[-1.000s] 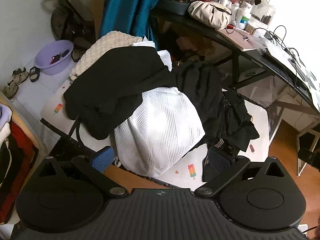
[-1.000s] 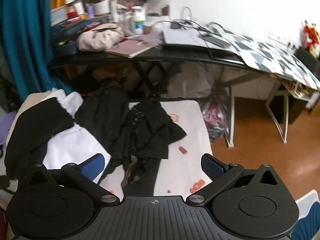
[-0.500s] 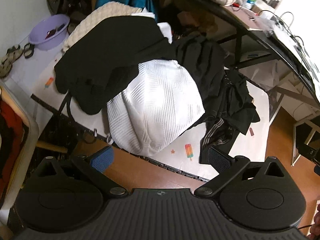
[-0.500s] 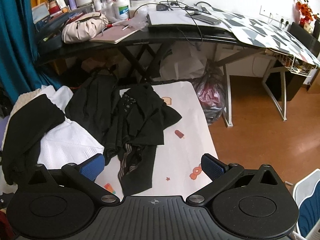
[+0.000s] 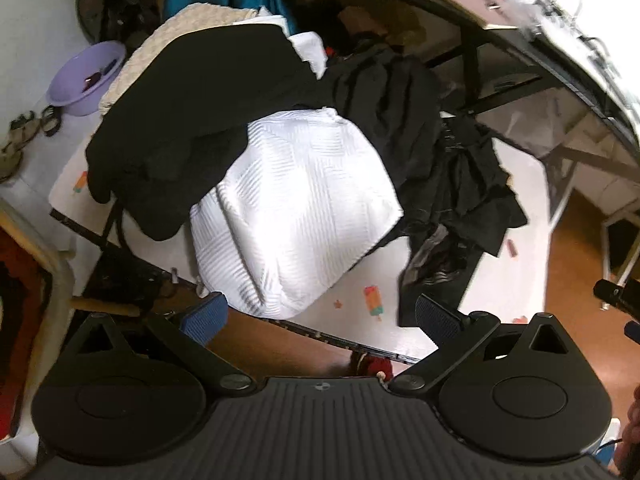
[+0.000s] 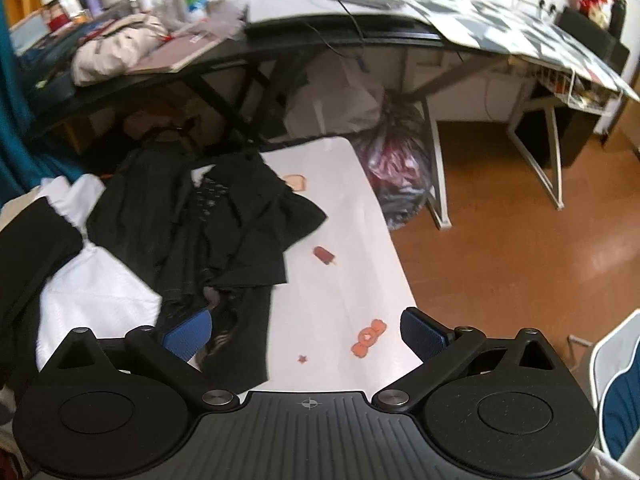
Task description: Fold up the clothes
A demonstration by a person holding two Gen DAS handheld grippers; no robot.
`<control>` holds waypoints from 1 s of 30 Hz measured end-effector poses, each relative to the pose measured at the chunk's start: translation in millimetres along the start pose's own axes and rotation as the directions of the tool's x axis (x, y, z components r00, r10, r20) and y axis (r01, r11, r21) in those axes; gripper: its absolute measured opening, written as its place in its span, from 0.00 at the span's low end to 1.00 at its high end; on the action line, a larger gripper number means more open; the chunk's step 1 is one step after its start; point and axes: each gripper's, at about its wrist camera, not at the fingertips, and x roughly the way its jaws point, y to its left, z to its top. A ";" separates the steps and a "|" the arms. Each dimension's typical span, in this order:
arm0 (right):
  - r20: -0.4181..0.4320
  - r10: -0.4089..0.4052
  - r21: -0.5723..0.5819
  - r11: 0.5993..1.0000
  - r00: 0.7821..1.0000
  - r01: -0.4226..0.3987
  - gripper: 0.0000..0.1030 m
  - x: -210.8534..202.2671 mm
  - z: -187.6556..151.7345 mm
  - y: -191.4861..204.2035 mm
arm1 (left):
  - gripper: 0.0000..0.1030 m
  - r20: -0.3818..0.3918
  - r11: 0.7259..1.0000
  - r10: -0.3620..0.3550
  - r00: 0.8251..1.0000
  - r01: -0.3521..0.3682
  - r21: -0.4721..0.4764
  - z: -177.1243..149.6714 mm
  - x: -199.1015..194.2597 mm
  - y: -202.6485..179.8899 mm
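Observation:
A heap of clothes lies on a small white table printed with ice lollies. In the left wrist view a white ribbed garment sits at the front, a black garment is draped over its left, and crumpled black clothes spread to the right. My left gripper hovers open above the table's near edge with nothing between its fingers. In the right wrist view the black clothes and white garment lie left on the table. My right gripper is open and empty above the near edge.
A cluttered black desk stands behind the table, with a plastic bag under it. A purple basin and sandals sit on the floor at left. A cream blanket lies behind the heap. Bare wooden floor extends right. A blue chair is near right.
Both grippers have pulled back and risen, so the table and clothes sit farther off and lower in both views. The clothes have not moved. Both grippers stay open.

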 end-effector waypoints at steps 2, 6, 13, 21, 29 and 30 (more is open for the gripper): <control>0.001 -0.018 0.034 0.999 1.000 0.018 0.94 24.3 10.5 -7.6 | 0.99 -0.003 0.999 0.037 0.999 -0.038 -0.030 8.1 2.4 -3.2; 0.015 -0.005 0.017 1.000 1.000 0.005 0.89 78.2 40.7 -4.1 | 0.99 -0.014 0.990 0.101 0.995 -0.102 -0.100 30.1 8.7 -9.0; 0.003 0.070 -0.151 0.986 0.998 -0.069 0.85 193.4 103.7 31.8 | 0.99 -0.040 0.923 0.177 0.983 -0.181 -0.340 69.0 15.4 -4.6; -0.169 0.151 -0.337 0.920 0.974 -0.201 0.63 307.6 134.5 100.2 | 0.99 -0.090 0.898 0.260 0.961 -0.275 -0.343 78.6 25.7 -31.0; -0.189 0.181 -0.159 0.964 0.965 -0.212 0.06 324.0 128.7 62.8 | 0.99 -0.163 0.892 0.264 0.951 -0.305 -0.333 84.4 46.2 -49.4; -0.173 0.193 -0.133 0.967 0.966 -0.217 0.06 316.1 126.7 52.3 | 0.99 -0.164 0.894 0.268 0.949 -0.308 -0.324 85.8 47.6 -52.1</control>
